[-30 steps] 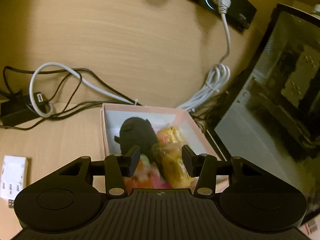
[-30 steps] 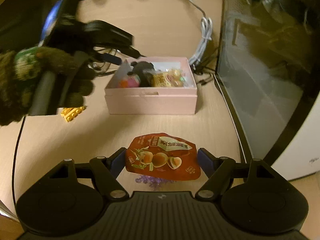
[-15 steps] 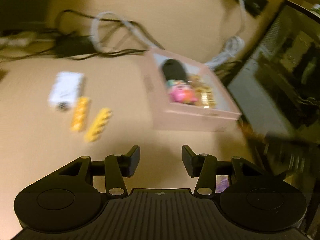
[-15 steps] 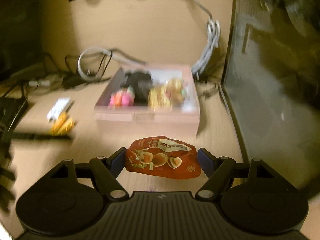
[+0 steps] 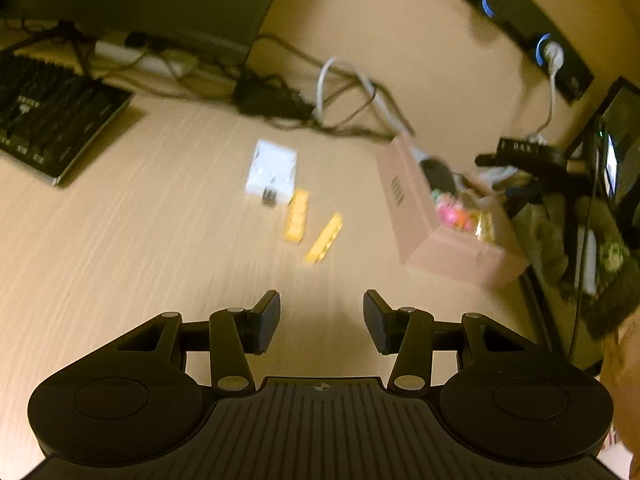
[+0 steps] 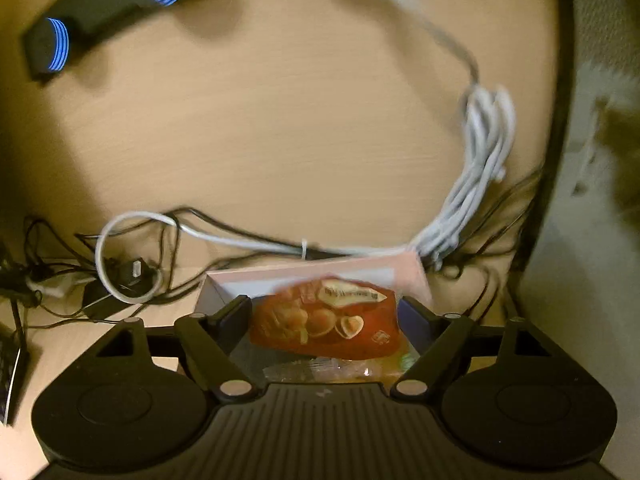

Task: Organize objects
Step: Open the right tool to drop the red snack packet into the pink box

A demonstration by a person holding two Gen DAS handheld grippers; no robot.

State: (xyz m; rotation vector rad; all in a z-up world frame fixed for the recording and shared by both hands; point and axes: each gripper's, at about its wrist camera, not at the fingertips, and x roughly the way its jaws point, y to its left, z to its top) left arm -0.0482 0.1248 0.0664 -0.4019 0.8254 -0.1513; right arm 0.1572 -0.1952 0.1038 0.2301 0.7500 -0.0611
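Tabletop (image 5: 120, 240) lies bare ahead of the empty, parted left tongs (image 5: 321, 320), with two yellow bricks (image 5: 312, 228) beyond and the pink box (image 5: 416, 208) ahead to their right, while the right tongs (image 6: 324, 320) clamp a red snack packet (image 6: 326, 326), its print too blurred to read, over that box's rim.

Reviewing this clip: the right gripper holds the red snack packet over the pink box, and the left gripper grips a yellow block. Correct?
Not quite. In the left wrist view the left gripper is open and empty; both yellow blocks lie on the desk. The right gripper does hold the red snack packet over the pink box.
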